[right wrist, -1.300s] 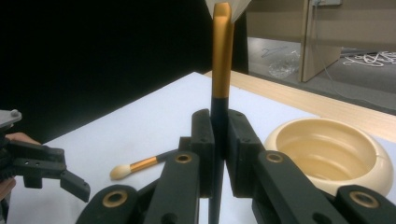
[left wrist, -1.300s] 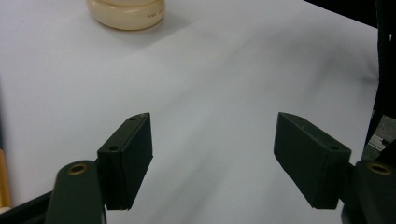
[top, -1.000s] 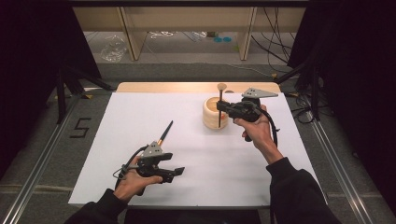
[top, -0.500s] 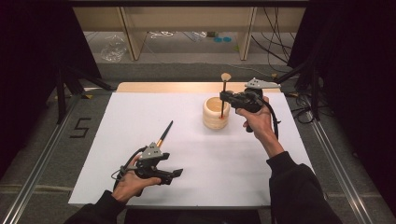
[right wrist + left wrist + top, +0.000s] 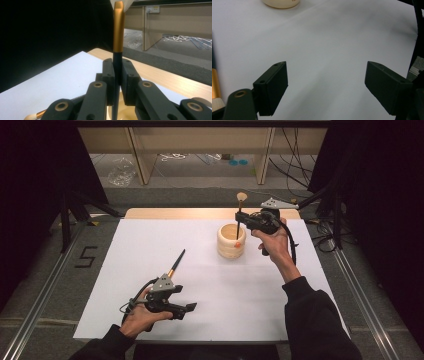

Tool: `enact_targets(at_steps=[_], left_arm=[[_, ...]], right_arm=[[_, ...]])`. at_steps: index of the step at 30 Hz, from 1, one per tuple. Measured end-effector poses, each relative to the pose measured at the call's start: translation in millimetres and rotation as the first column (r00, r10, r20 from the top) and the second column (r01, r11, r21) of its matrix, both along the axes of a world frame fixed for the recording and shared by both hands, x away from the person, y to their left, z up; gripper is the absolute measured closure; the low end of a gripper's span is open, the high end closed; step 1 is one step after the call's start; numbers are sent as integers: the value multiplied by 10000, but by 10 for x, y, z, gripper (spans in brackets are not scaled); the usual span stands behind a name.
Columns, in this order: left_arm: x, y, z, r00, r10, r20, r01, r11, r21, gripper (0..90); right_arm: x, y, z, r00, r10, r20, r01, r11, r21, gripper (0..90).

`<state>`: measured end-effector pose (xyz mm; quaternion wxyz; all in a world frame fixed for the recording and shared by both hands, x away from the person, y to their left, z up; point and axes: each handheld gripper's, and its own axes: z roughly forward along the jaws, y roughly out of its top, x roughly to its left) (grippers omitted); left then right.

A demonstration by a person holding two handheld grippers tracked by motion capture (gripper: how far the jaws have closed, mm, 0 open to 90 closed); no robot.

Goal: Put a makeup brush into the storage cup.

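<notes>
My right claw [image 5: 245, 221] is clenched on a black-handled brush [image 5: 239, 217], which stands upright with its pale bristles on top. A second ago its lower end sat deep in the pale round holder [image 5: 231, 241]; now I have lifted it, so only the orange tip hangs just above the holder's mouth, and my hand has drifted a little toward the worktop's [image 5: 150, 240] far edge. My left claw [image 5: 186, 308] lies released near the front edge, its jaws having just spread a bit wider, with nothing between them. The second brush [image 5: 176, 264] lies flat on the white sheet just beyond it, where it was before.
</notes>
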<state>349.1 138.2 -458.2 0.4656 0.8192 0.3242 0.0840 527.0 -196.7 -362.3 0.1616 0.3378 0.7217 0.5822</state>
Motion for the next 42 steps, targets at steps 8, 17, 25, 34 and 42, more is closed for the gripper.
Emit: enact_targets(at_steps=[8, 17, 25, 34, 42], left_arm=[[5, 0, -12, 10000, -8, -55, 8, 10000, -2, 185], [0, -11, -14, 10000, 18, -86, -18, 10000, -17, 185], [1, -12, -22, 9999, 113, -104, -114, 9999, -63, 185], [1, -12, -29, 9997, -22, -223, 19, 9999, -107, 185], [3, -18, -32, 9997, 64, -226, -64, 10000, -11, 186]], right_arm=[[116, 15, -7, 9998, -202, 49, 201, 9995, 229, 831], [202, -10, -90, 9989, -467, -88, 468, 9989, 69, 831], [252, 49, -162, 9991, -423, -96, 423, 9991, 12, 830], [280, 80, -234, 9989, -467, -58, 466, 9988, -114, 830], [288, 106, -297, 9985, -462, -302, 456, 9988, -178, 829]])
